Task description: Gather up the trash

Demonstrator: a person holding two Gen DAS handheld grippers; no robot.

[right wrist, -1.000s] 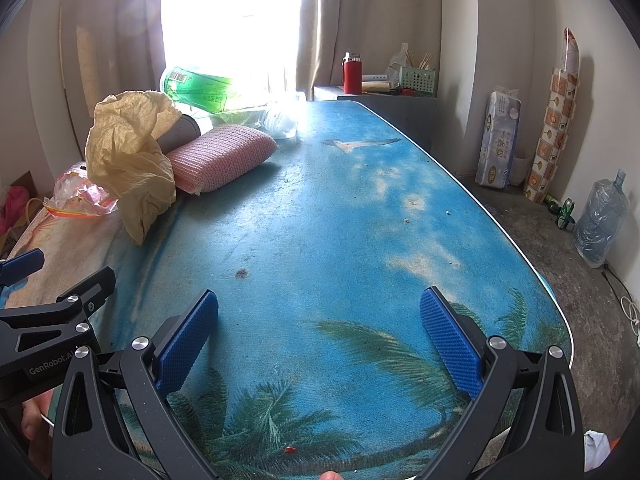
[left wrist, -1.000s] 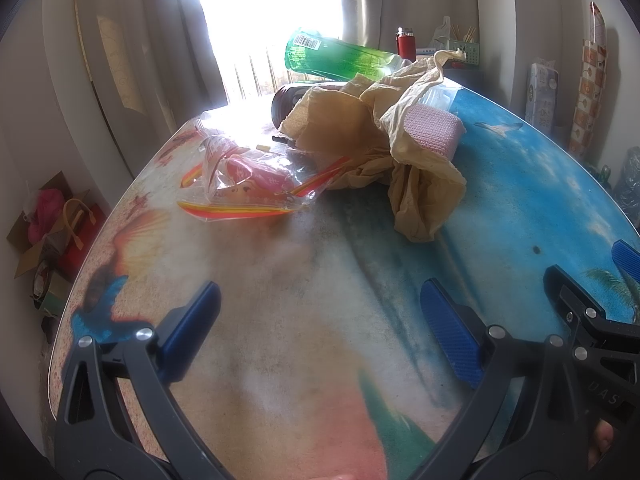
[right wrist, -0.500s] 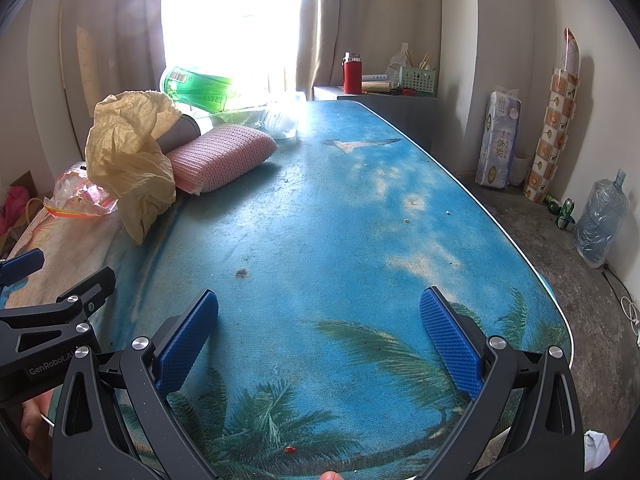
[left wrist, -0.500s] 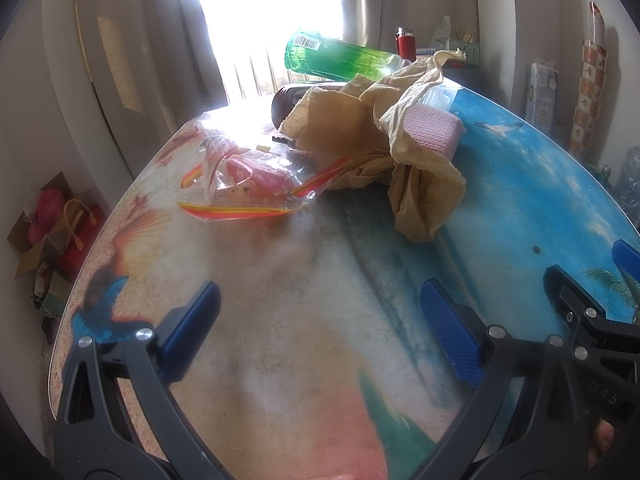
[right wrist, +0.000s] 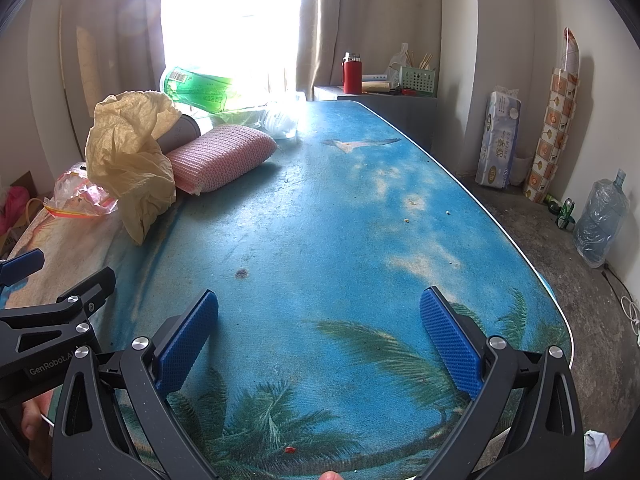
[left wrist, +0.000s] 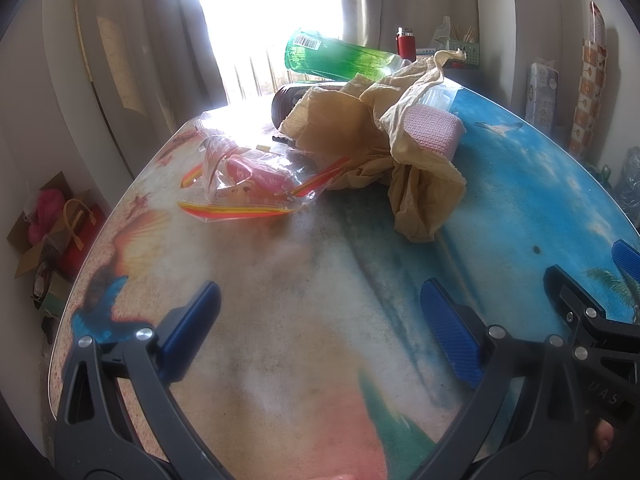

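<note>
- My left gripper (left wrist: 320,336) hangs over the near end of the tabletop (left wrist: 280,320), jaws spread wide, nothing between them.
- My right gripper (right wrist: 320,336) sits just beside it over the palm-tree print, jaws likewise spread and empty.
- Further in, toward the left edge, lies a clear plastic bag (left wrist: 256,184) with red and yellow stripes.
- Touching it, a crumpled yellow bag (left wrist: 404,160) drapes over a pink sponge (right wrist: 220,158).
- Behind those, near the far left corner, a dark cylinder (left wrist: 286,100) lies on its side, and a green bottle (left wrist: 340,58) tilts above it.
</note>
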